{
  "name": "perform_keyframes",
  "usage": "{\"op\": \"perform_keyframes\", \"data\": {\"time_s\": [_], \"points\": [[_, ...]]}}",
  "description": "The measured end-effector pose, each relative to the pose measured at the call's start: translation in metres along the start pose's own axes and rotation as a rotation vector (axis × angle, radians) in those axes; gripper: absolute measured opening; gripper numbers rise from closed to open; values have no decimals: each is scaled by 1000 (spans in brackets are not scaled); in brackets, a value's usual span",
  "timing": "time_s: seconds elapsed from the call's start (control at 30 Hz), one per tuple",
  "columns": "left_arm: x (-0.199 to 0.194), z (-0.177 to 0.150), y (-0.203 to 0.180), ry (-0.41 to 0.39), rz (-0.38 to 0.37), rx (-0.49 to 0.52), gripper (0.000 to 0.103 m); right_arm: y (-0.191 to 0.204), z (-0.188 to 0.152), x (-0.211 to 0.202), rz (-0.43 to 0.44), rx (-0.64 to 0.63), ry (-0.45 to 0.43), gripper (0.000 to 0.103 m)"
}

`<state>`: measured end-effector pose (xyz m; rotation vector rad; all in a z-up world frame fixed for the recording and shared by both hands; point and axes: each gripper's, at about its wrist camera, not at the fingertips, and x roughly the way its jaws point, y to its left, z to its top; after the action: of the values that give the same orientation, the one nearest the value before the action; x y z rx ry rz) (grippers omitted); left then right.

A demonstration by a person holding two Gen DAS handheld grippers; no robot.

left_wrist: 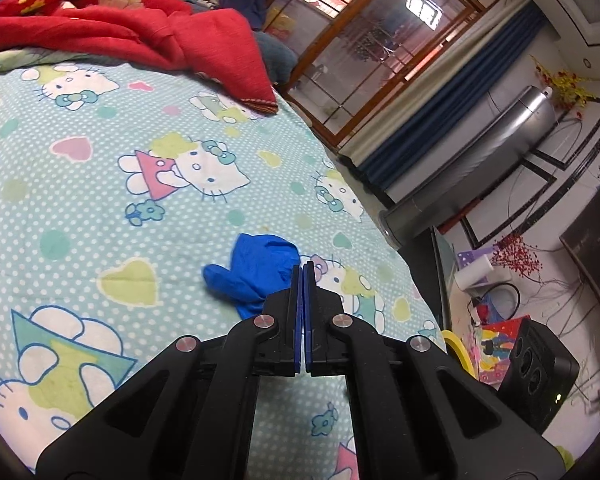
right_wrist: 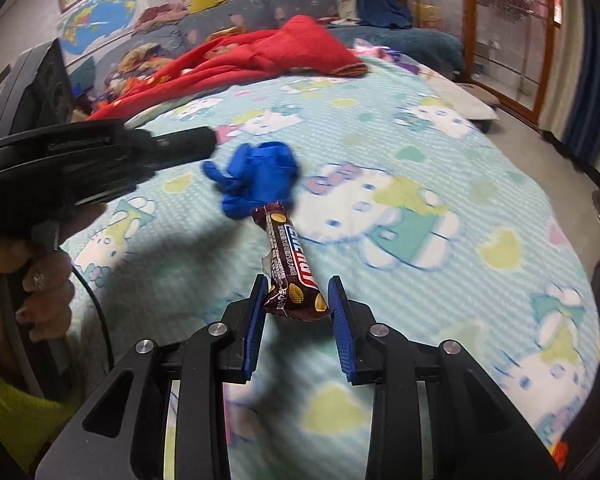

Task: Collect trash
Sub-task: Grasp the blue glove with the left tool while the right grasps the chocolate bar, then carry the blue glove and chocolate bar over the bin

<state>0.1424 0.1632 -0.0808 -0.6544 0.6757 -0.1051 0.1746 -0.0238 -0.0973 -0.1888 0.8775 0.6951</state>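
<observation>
A crumpled blue glove point(left_wrist: 256, 272) lies on the Hello Kitty bedsheet point(left_wrist: 100, 200). My left gripper point(left_wrist: 303, 266) is shut and empty, its tips just at the glove's right edge, above it. In the right wrist view the glove point(right_wrist: 260, 176) lies ahead, with a brown snack bar wrapper point(right_wrist: 290, 264) in front of it. My right gripper point(right_wrist: 298, 288) is open, its blue pads point(right_wrist: 256, 320) on either side of the wrapper's near end. The left gripper point(right_wrist: 204, 140) shows at the left, held by a hand.
A red blanket point(left_wrist: 140, 28) lies bunched at the far end of the bed, also seen in the right wrist view point(right_wrist: 260, 56). The bed's right edge drops to a floor with a silver cylinder point(left_wrist: 480, 152), clutter and a glass door point(left_wrist: 380, 40).
</observation>
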Motion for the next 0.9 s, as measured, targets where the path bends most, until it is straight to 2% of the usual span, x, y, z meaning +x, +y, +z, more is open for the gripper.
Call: {"op": "perform_keyframes", "data": {"time_s": [0.1, 0.17, 0.2, 0.23, 0.47, 0.53, 0.57, 0.63, 0.9], "points": [[2, -2, -5, -11, 82, 44, 2, -10, -2, -8, -22, 20, -9, 30], [4, -2, -1, -8, 82, 24, 31, -16, -4, -17, -25, 31, -21, 30], [6, -1, 1, -10, 98, 22, 51, -18, -5, -22, -28, 32, -27, 30], [8, -1, 2, -14, 113, 26, 51, -20, -5, -26, -31, 32, -32, 30], [28, 2, 14, 18, 188, 6, 49, -44, -15, -70, -58, 89, -95, 30], [30, 1, 14, 28, 194, 5, 26, -53, -19, -83, -70, 111, -118, 30], [32, 1, 13, 33, 197, 10, 22, -59, -21, -91, -76, 125, -129, 30], [32, 0, 7, 36, 193, 27, 6, -67, -24, -103, -90, 145, -147, 30], [25, -6, -28, 29, 131, 89, 2, -98, -38, -143, -157, 218, -227, 30]]}}
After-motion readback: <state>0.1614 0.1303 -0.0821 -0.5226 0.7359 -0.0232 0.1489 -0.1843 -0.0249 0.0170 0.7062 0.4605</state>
